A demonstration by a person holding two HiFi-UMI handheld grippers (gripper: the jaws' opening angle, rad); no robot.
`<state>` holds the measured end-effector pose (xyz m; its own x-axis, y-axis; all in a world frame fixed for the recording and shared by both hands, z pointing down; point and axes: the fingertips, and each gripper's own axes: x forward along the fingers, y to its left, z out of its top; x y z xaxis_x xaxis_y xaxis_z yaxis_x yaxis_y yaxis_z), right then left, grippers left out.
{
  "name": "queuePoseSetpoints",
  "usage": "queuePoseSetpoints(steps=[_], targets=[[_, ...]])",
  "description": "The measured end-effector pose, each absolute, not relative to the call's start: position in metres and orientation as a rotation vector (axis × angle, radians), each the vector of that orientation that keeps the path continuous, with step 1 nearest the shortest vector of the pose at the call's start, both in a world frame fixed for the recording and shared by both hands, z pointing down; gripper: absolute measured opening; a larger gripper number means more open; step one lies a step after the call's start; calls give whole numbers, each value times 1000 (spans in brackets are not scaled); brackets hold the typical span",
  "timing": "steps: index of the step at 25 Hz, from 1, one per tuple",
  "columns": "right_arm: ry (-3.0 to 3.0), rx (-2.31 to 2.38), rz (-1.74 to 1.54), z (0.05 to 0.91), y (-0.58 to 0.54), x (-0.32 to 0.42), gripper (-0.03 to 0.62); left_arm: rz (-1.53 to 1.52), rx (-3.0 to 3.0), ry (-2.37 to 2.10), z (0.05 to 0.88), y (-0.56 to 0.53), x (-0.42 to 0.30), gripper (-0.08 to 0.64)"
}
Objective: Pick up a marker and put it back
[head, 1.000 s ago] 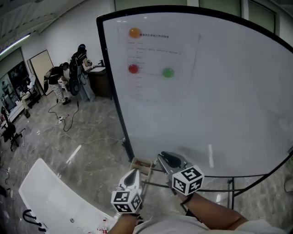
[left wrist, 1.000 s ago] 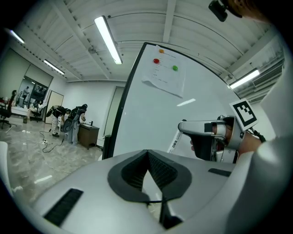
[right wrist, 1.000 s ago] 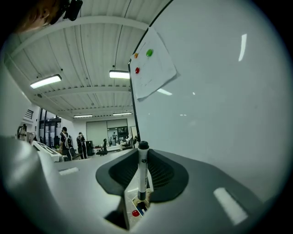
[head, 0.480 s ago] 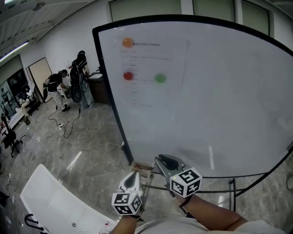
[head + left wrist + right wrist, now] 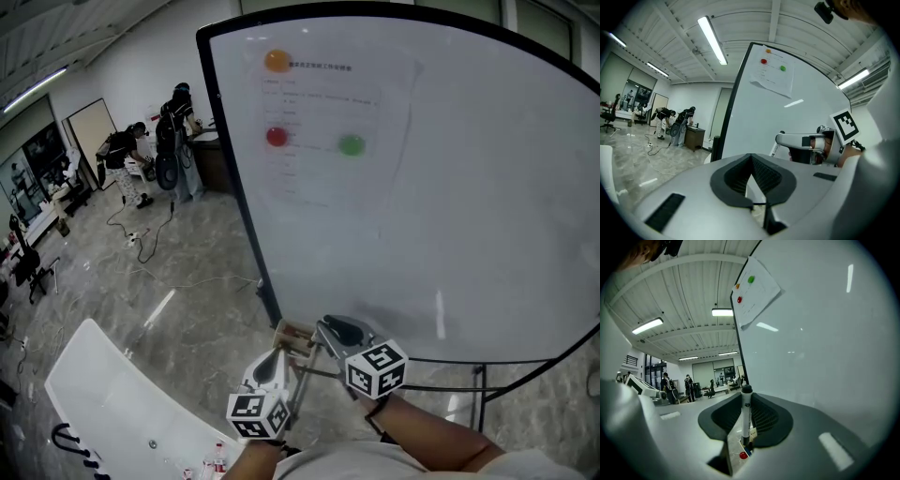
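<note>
A white marker (image 5: pixel 746 413) with a black cap stands upright between the pads of my right gripper (image 5: pixel 745 397), which is shut on it. The left gripper view shows the same marker (image 5: pixel 775 149) sticking down out of the right gripper (image 5: pixel 787 139). In the head view my right gripper (image 5: pixel 336 328) is low in front of the whiteboard (image 5: pixel 422 206), close to its bottom edge. My left gripper (image 5: pixel 277 354) is just to its left and a little nearer to me. Its pads (image 5: pixel 751 159) meet at the tips with nothing between them.
A paper sheet (image 5: pixel 323 131) hangs on the whiteboard under orange (image 5: pixel 277 62), red (image 5: pixel 276 137) and green (image 5: pixel 352 145) magnets. A small wooden box (image 5: pixel 292 335) sits by the board's lower left corner. A white table (image 5: pixel 103 398) is at lower left. People (image 5: pixel 178 122) and floor cables lie far left.
The head view has swung a little, so the board sits slightly differently in the frame. Both grippers stay in nearly the same place below the board.
</note>
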<state>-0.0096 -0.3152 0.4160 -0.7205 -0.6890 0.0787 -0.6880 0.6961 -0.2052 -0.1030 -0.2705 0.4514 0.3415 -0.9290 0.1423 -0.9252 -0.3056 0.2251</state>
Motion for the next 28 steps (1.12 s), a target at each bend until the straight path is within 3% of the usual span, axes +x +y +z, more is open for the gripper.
queuePoseSetpoints(steps=[28], targets=[[3076, -1181, -700, 610, -371, -48, 67, 56, 2184, -1631, 535, -299, -140, 4]])
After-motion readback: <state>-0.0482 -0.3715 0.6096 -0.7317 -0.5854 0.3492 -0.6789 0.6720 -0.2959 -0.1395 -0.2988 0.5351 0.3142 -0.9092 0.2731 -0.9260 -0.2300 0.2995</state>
